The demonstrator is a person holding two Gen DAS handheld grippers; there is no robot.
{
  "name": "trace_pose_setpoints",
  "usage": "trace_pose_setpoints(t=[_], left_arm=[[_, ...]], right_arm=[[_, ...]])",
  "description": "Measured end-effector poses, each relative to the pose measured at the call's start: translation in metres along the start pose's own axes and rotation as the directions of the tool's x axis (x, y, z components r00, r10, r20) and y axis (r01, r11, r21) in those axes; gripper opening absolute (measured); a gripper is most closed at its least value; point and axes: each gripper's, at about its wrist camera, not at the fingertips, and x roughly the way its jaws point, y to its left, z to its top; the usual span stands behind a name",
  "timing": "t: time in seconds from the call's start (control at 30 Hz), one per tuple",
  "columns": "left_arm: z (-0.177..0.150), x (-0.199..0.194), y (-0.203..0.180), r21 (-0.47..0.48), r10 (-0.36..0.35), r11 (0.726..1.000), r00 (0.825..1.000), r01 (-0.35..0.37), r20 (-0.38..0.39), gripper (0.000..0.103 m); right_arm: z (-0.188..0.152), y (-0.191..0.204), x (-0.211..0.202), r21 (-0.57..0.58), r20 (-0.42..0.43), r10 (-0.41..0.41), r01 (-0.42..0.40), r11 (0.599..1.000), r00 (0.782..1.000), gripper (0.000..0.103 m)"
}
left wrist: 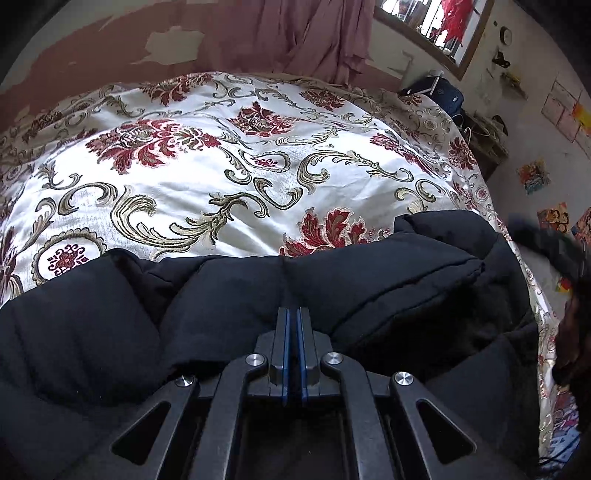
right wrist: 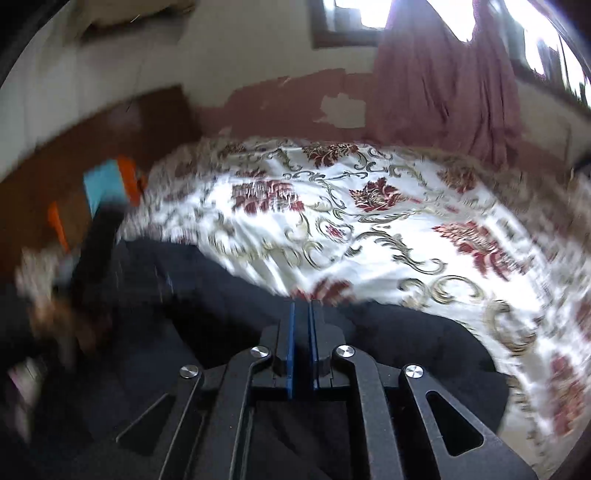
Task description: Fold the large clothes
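A black padded jacket (left wrist: 332, 280) lies on the near part of the bed, bunched in thick folds. My left gripper (left wrist: 294, 314) is shut on a fold of the jacket at its upper edge. In the right wrist view, which is blurred by motion, the jacket (right wrist: 192, 295) fills the lower half. My right gripper (right wrist: 302, 306) has its blue pads close together with dark jacket cloth between them. The other gripper shows as a blurred black shape at the right edge of the left wrist view (left wrist: 546, 240) and, with teal and orange parts, at the left of the right wrist view (right wrist: 99, 221).
The bed is covered by a white satin spread (left wrist: 221, 166) with red flowers and gold scrolls. A pink curtain (left wrist: 314, 33) hangs behind the bed. A dark bag (left wrist: 439, 92) and a small table stand past the bed's far right corner. A brown headboard (right wrist: 92, 129) is at left.
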Motion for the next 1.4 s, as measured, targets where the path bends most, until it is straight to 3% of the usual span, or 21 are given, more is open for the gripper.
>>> trace_pose_setpoints(t=[0.13,0.2,0.33,0.4,0.47,0.57,0.7,0.87,0.97,1.13,1.3,1.4], left_arm=[[-0.005,-0.003,-0.001,0.026,0.0,1.0,1.0,0.0,-0.005,0.004],[-0.007,-0.006,0.0,0.047,-0.008,0.999,1.0,0.009,-0.021,0.004],[-0.012,-0.002,0.004,0.108,-0.027,0.993,0.994,0.039,-0.108,0.004],[-0.012,0.008,0.003,0.137,-0.007,0.99,0.983,0.032,-0.181,0.004],[-0.011,0.02,0.003,0.139,0.011,0.99,0.971,0.023,-0.237,0.004],[-0.01,0.036,0.003,0.119,0.038,0.993,0.964,-0.006,-0.262,0.004],[-0.016,0.05,0.002,0.118,0.079,0.992,0.967,-0.052,-0.242,0.004],[-0.015,0.058,-0.004,0.12,0.125,0.988,0.971,-0.102,-0.201,0.004],[-0.016,0.041,-0.009,0.142,0.115,0.985,0.981,-0.093,-0.153,0.004],[-0.015,0.006,-0.015,0.177,0.08,0.981,0.997,-0.075,-0.021,0.006],[-0.016,0.029,-0.009,0.156,0.116,0.983,0.985,-0.096,-0.126,0.007],[-0.016,0.044,-0.005,0.137,0.121,0.986,0.979,-0.099,-0.165,0.006]], right_arm=[[0.007,0.002,0.052,0.117,-0.154,0.087,-0.069,0.991,0.984,0.007],[-0.01,0.007,0.077,0.129,-0.298,0.101,-0.065,0.99,0.949,0.007],[-0.036,0.01,0.092,0.097,-0.401,0.103,-0.069,0.993,0.91,0.007],[-0.043,0.009,0.105,0.096,-0.467,0.112,-0.076,0.992,0.877,0.007],[-0.045,0.016,0.115,0.091,-0.501,0.109,-0.072,0.993,0.859,0.005],[-0.045,0.017,0.134,0.059,-0.523,0.067,-0.042,0.997,0.85,0.004],[-0.06,0.019,0.152,0.031,-0.491,0.03,-0.017,0.999,0.87,0.002],[-0.066,0.008,0.155,0.101,-0.44,0.069,-0.027,0.995,0.895,0.0],[-0.064,0.008,0.136,0.108,-0.405,0.081,-0.04,0.993,0.911,0.0],[-0.053,0.001,0.092,0.084,-0.335,0.031,-0.003,0.996,0.942,0.003],[-0.061,-0.018,0.097,0.078,-0.364,-0.001,0.031,0.996,0.932,0.001],[-0.069,-0.016,0.121,0.053,-0.377,-0.03,0.054,0.997,0.926,0.0]])
